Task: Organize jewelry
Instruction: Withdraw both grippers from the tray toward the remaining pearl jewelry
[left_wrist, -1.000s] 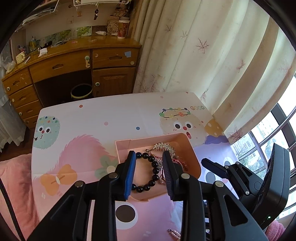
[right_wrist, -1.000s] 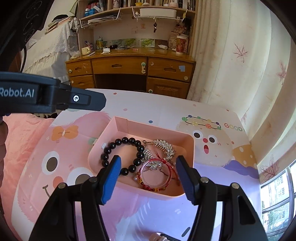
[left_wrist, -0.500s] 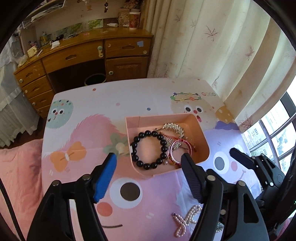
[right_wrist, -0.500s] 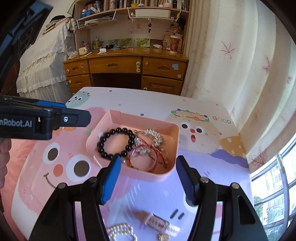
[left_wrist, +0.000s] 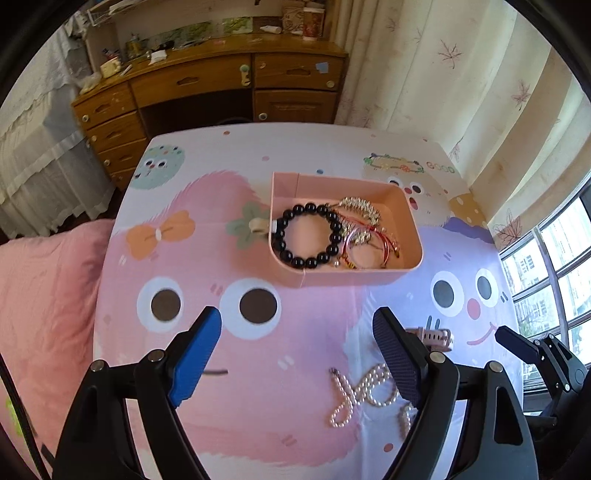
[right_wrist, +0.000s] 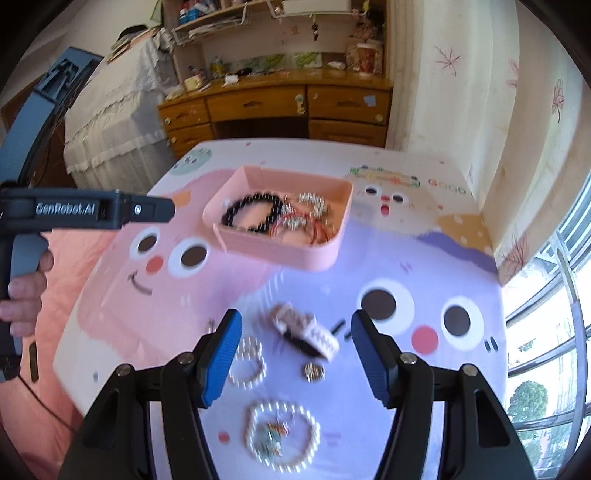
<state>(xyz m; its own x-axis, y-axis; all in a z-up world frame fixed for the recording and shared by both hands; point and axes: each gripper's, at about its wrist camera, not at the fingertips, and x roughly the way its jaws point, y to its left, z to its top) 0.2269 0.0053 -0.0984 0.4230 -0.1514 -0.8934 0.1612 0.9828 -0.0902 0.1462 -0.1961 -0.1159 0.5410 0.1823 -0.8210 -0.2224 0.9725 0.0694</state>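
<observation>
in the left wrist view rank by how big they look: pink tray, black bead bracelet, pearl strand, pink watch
1. pink tray
2. black bead bracelet and pearl strand: these look about alike, and the strand lies nearer the camera and partly behind the gripper, so no ranking
3. pink watch, mostly hidden, so unsure

Both tools sit farther back from the pink tray (left_wrist: 343, 275) than a second ago, so it looks smaller and farther off. The left tool (left_wrist: 297, 354), then nearly closed over the black bead bracelet (left_wrist: 308, 234), now gapes wide over bare worktop (left_wrist: 258, 406). Near the right tool (right_wrist: 295, 354), a pearl strand (right_wrist: 282, 435) and a pink watch (right_wrist: 304, 328) have come into view.
</observation>
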